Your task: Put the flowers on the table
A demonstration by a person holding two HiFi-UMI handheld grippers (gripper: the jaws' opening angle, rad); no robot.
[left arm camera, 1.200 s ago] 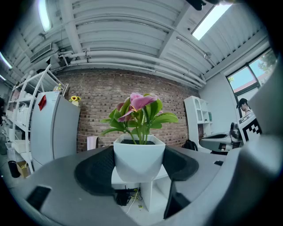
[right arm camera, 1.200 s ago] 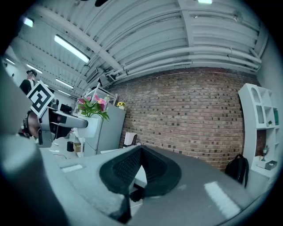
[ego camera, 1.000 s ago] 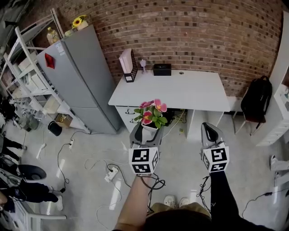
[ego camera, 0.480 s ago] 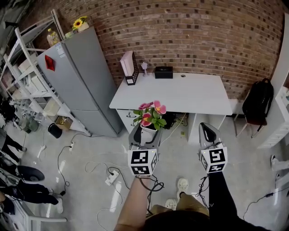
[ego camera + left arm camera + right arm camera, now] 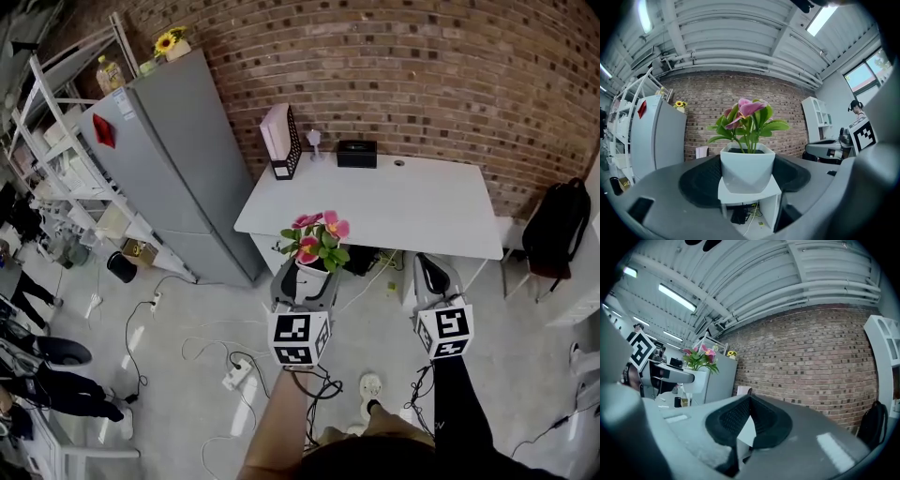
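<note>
You are holding the flowers (image 5: 317,239) in their white pot (image 5: 312,273) with your left gripper (image 5: 303,286), its two jaws clamping the pot's sides while the pot is standing upright between them. In the left gripper view the pot (image 5: 747,168) is filling the gap between the dark pads, with the pink blooms and green leaves (image 5: 747,115) rising above it. The pot is hanging in the air in front of the near edge of the white table (image 5: 403,202), not resting on it. Your right gripper (image 5: 433,277) is hovering just beside it, to the right, with its jaws pressed together and gripping nothing. A grey fridge (image 5: 169,159) is standing left of the table, against the brick wall (image 5: 422,66).
</note>
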